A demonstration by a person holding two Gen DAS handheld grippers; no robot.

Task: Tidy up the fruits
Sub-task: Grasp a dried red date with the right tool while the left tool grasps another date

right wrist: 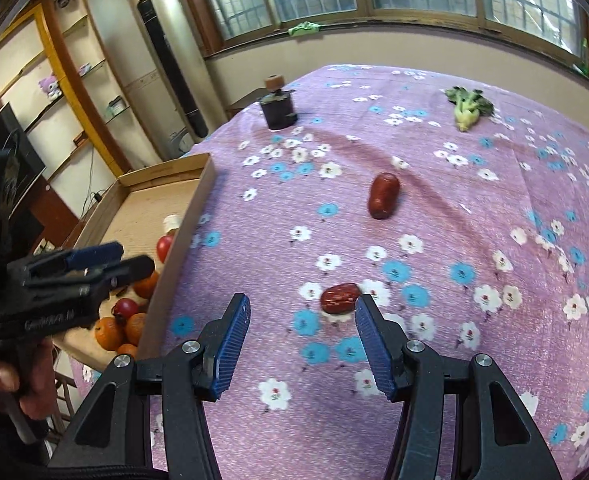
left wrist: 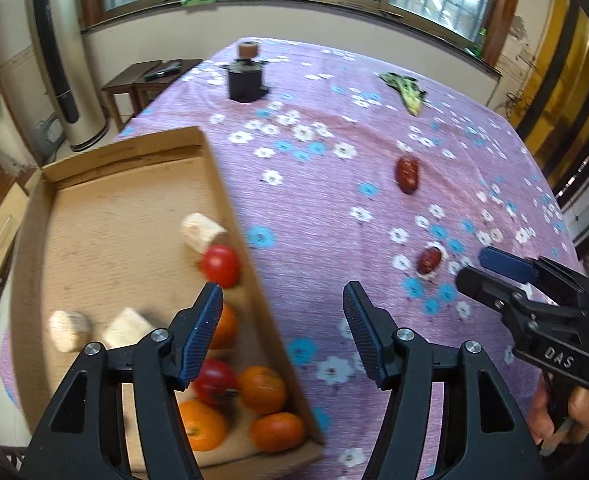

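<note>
A cardboard tray (left wrist: pixel 222 184) on the left holds several oranges (left wrist: pixel 261 389), two tomatoes (left wrist: pixel 219 265) and pale chunks (left wrist: pixel 201 230). Two red dates lie on the purple cloth: a near one (left wrist: pixel 429 260) (right wrist: pixel 339 297) and a far one (left wrist: pixel 407 174) (right wrist: pixel 383 195). My left gripper (left wrist: pixel 282 296) is open and empty above the tray's right wall. My right gripper (right wrist: pixel 300 306) is open and empty, low over the cloth just short of the near date; it also shows in the left wrist view (left wrist: pixel 474 266).
A dark jar with a brown lid (left wrist: pixel 246 76) (right wrist: pixel 277 109) stands at the far side. A green leafy vegetable (left wrist: pixel 404 88) (right wrist: pixel 468 106) lies far right. The tray overhangs the table's left edge. The left gripper appears in the right wrist view (right wrist: pixel 130 258).
</note>
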